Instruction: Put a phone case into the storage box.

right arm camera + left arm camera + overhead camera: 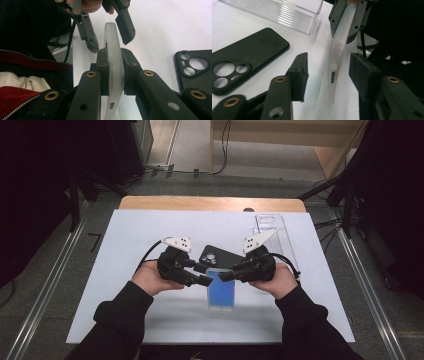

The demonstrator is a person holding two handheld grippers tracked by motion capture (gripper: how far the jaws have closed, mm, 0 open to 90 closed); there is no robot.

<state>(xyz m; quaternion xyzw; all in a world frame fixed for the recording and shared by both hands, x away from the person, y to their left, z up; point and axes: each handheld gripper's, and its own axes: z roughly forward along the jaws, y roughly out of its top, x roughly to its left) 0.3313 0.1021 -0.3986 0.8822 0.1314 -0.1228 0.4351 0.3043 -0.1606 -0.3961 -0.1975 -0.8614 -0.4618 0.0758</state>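
High view: phone [221,292] with blue screen low in middle of frame, above white desk [125,270], between both tongs. Black case [216,255] lies flat just above it; clear box [272,232] at upper right.

Right tongs view: right tongs [113,72] squeeze phone's frosted edge [113,65] tight, in frame centre. Left tongs [110,37] sit wider at top, one jaw each side.

Left tongs view: left tongs [328,72] partly open, phone [337,57] between jaws, pads not touching. Side button shows here.
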